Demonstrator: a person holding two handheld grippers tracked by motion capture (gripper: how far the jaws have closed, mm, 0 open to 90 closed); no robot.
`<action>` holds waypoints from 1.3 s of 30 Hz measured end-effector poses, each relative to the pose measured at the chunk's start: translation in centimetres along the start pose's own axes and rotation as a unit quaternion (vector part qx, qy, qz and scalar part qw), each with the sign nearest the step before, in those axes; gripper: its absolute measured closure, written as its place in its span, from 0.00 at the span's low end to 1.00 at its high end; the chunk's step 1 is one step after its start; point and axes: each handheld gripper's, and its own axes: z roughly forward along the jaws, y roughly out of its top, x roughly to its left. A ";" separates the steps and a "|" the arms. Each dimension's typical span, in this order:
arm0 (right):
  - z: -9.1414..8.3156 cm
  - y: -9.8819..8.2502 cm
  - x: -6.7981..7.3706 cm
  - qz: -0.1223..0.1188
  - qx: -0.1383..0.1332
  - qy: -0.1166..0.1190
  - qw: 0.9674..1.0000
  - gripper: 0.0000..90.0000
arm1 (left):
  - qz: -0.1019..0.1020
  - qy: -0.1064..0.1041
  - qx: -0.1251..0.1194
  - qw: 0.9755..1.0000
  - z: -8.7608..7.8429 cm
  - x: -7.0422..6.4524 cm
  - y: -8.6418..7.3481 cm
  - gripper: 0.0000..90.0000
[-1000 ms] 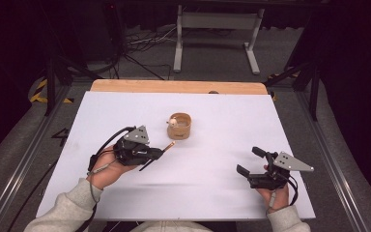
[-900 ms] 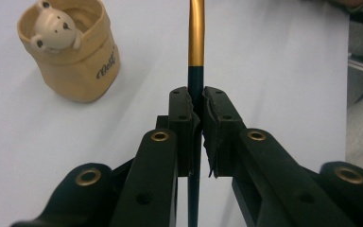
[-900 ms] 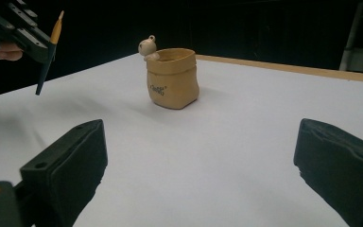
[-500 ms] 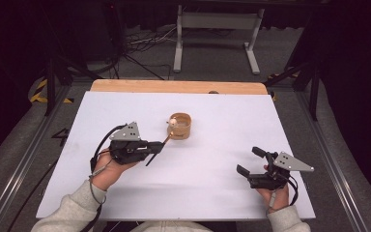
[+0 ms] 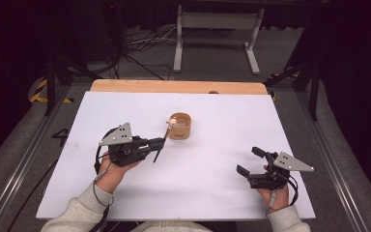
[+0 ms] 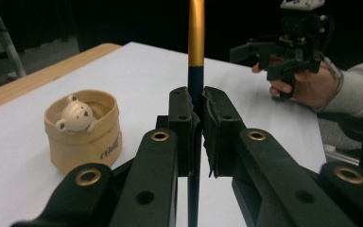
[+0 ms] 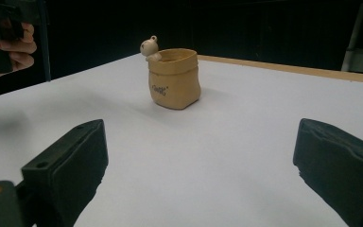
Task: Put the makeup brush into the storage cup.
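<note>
High view: one pen [image 5: 160,146] is clamped in the left hand-held gripper [image 5: 157,145], its tip just beside the one pot [image 5: 180,126] on the counter [image 5: 222,125].

Left gripper view: the pen [image 6: 196,33], judged light, stiff and slippery, is pinched at mid-shaft.

Right gripper view: the right hand-held gripper [image 7: 203,165] is spread wide, empty, well apart from the pot [image 7: 174,79].

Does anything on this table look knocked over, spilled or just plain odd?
Nothing stands out. The tan bear pot stands upright on the white table, nothing spilled. The left gripper is shut on a pen; the right gripper rests open.
</note>
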 end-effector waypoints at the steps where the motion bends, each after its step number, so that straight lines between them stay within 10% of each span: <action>1: 0.0 0.0 0.0 0.000 0.000 0.000 1.000 0.05 | 0.003 0.001 -0.005 1.000 0.0 0.0 0.0 0.91; 16: 0.0 0.0 0.0 0.000 -0.001 0.000 1.000 0.05 | -0.013 0.020 -0.081 0.996 0.8 0.7 0.5 0.91; 39: -0.1 0.0 -0.1 0.003 -0.004 0.002 1.000 0.05 | -0.010 0.055 -0.083 0.995 3.2 2.7 3.2 0.91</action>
